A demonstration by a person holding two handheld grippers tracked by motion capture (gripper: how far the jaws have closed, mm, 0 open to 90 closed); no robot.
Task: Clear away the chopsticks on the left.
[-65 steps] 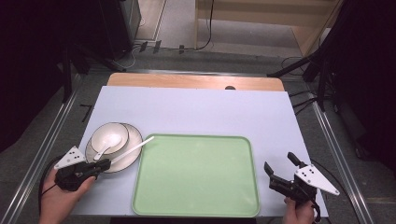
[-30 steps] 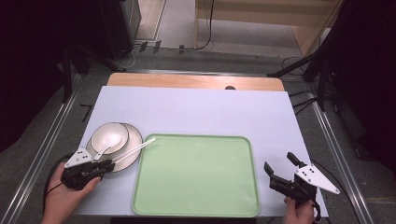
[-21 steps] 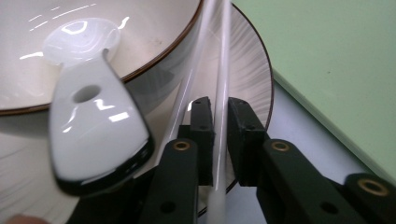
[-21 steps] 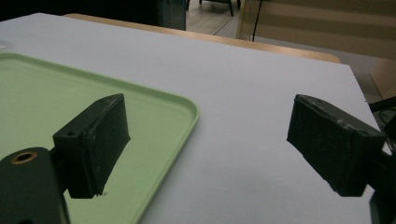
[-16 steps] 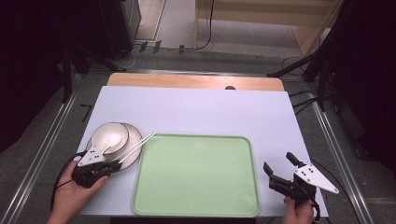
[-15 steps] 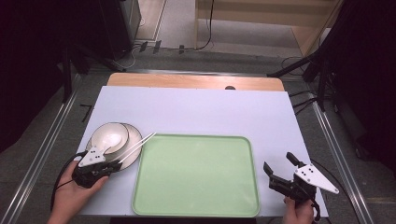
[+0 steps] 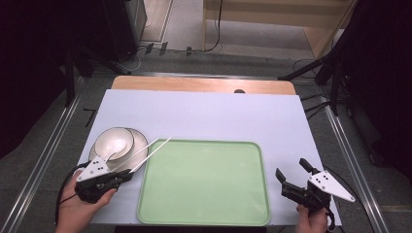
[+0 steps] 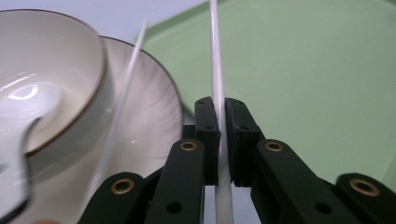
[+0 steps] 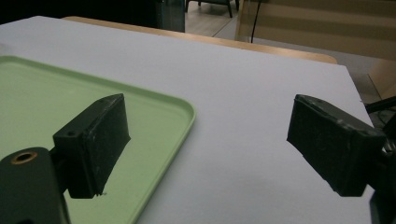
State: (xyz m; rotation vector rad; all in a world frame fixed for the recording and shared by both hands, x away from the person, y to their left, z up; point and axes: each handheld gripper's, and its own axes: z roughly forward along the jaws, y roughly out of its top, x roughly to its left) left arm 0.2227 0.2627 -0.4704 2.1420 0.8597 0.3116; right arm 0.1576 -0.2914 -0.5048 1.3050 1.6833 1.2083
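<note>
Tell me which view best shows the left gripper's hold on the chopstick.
The left gripper view: the jaws of the left gripper are closed on one white chopstick, the second lying loose beside it. The high view shows the gripper at the chopsticks' near ends without the contact.

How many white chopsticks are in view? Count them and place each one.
2. One chopstick is clamped in the left tongs, pointing over the green tray. The other chopstick lies across the saucer beside the bowl. None seems hidden.

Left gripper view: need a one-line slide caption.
Left gripper shut on one white chopstick beside the bowl and saucer, green tray beyond.
</note>
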